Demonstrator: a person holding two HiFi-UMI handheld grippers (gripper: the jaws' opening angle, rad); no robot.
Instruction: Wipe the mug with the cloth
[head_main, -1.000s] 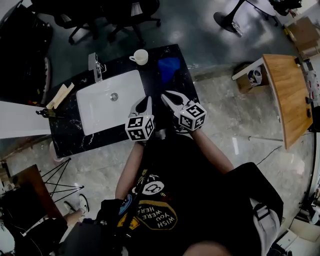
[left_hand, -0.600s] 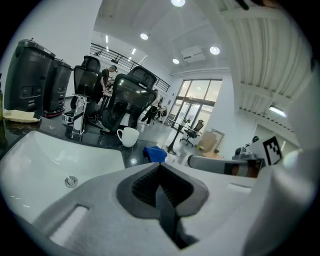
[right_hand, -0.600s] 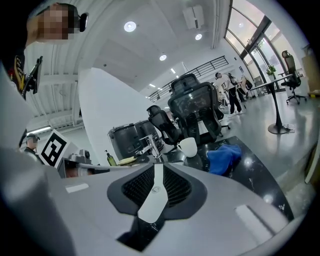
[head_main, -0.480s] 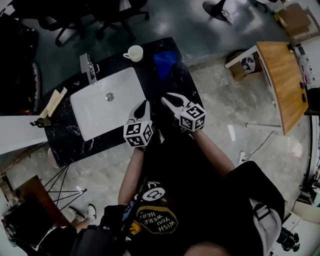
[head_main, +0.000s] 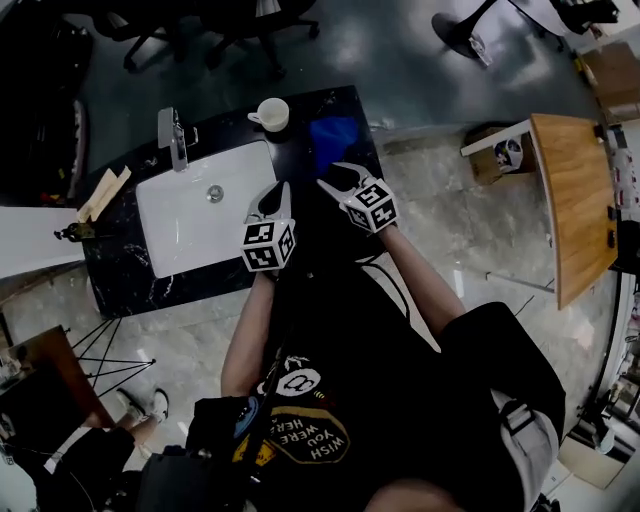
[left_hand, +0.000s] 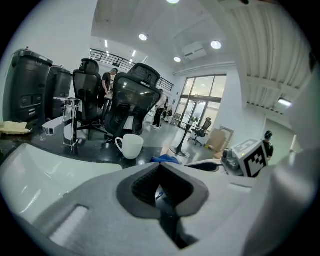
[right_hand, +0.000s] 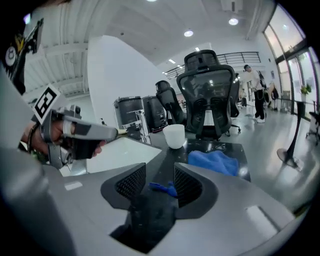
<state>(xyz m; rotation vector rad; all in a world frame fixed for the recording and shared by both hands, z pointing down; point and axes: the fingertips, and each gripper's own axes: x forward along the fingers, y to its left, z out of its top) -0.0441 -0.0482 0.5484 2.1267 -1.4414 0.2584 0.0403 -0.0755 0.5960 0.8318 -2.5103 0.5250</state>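
Observation:
A white mug (head_main: 273, 114) stands at the black counter's far edge, handle to the left. It also shows in the left gripper view (left_hand: 131, 146) and the right gripper view (right_hand: 174, 135). To the mug's right lies a crumpled blue cloth (head_main: 335, 135) (right_hand: 215, 162) (left_hand: 162, 159). My left gripper (head_main: 275, 196) (left_hand: 160, 187) hovers over the sink's right rim, shut and empty. My right gripper (head_main: 335, 178) (right_hand: 160, 182) hangs just short of the cloth. Its jaws are opening and the pads press on nothing. A small blue bit shows low in the gap.
A white sink (head_main: 190, 220) is set into the black counter (head_main: 130, 270), with a chrome faucet (head_main: 172, 135) behind it. Wooden pieces (head_main: 105, 190) lie at the counter's left end. Office chairs (right_hand: 207, 90) stand beyond the counter and a wooden table (head_main: 575, 200) to the right.
Both grippers have edged forward over the counter, and the right one now sits nearer the blue cloth. The mug and cloth have not moved.

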